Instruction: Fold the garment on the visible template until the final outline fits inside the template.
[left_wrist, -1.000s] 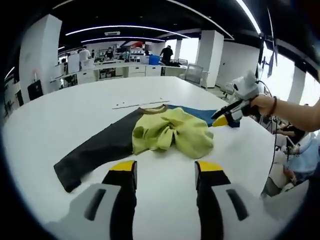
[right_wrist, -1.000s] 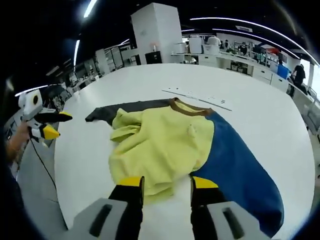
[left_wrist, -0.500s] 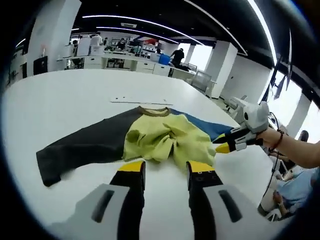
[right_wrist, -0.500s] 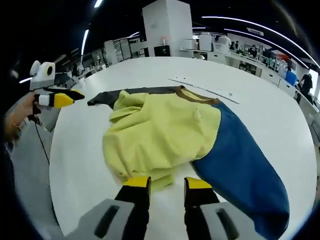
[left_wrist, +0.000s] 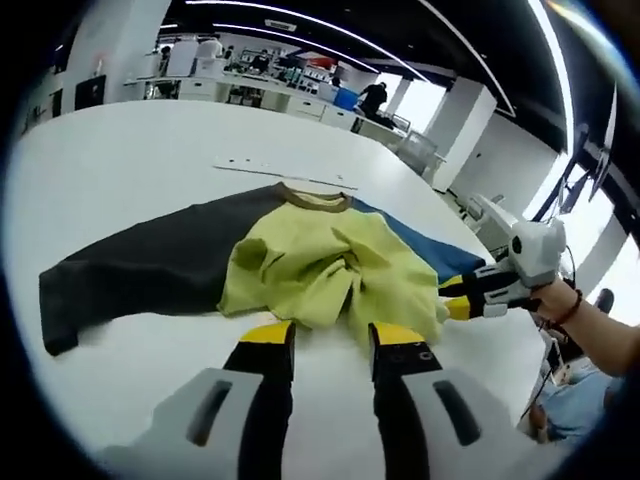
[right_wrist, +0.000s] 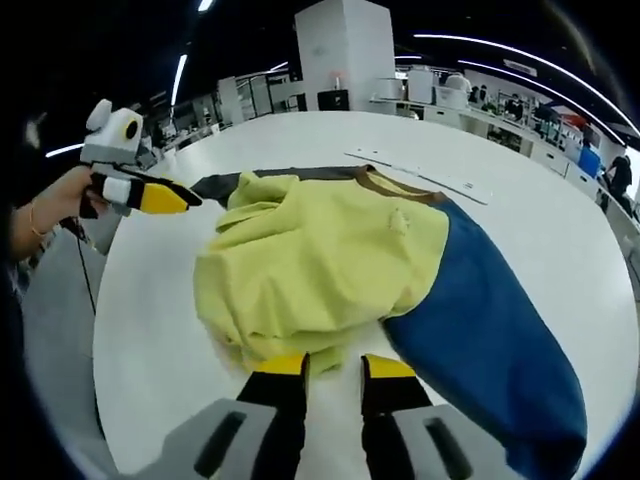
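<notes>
A long-sleeved garment lies on the white table (left_wrist: 120, 150). Its yellow-green body (left_wrist: 320, 265) is bunched up in the middle, with a brown collar (left_wrist: 312, 198) on the far side. A black sleeve (left_wrist: 140, 275) stretches left and a blue sleeve (left_wrist: 425, 250) right. My left gripper (left_wrist: 332, 335) is open with a narrow gap, its tips at the body's near hem. In the right gripper view my right gripper (right_wrist: 334, 366) is also open and narrow at the yellow body's (right_wrist: 320, 260) hem, beside the blue sleeve (right_wrist: 490, 320). Thin template strips (right_wrist: 420, 175) lie beyond the collar.
The right gripper (left_wrist: 470, 298), held in a hand, comes in at the blue sleeve's end; the left gripper (right_wrist: 150, 195) hovers by the black sleeve (right_wrist: 250, 180). The table edge (right_wrist: 110, 330) curves close by. Desks, white pillars (right_wrist: 345, 50) and people stand far behind.
Both grippers have come closer to the garment's hem and their jaws have narrowed. The garment lies as before.
</notes>
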